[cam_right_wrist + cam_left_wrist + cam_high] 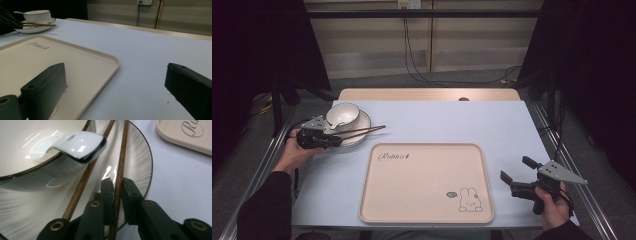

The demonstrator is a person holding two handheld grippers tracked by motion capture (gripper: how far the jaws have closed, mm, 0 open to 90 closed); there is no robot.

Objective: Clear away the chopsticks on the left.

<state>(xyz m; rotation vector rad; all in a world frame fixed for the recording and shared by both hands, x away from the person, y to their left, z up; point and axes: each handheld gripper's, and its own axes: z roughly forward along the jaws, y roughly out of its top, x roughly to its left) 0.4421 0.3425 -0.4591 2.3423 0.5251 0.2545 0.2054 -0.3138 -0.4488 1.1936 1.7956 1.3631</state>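
A white bowl holding a white spoon stands on a ribbed white plate at the table's left. Two brown chopsticks lie across the plate, tips pointing right. My left gripper is shut on the right-hand chopstick near its handle end; the other chopstick lies just outside the jaws. In the high view the left gripper sits at the plate's near edge. My right gripper hovers open over the table to the right of the beige tray, nothing between its fingers.
The beige tray, printed with "Rabbit" and a rabbit drawing, lies bare at the front middle. The bowl and plate stand far off in the right gripper view. Metal rails run along both table sides, and cables hang behind.
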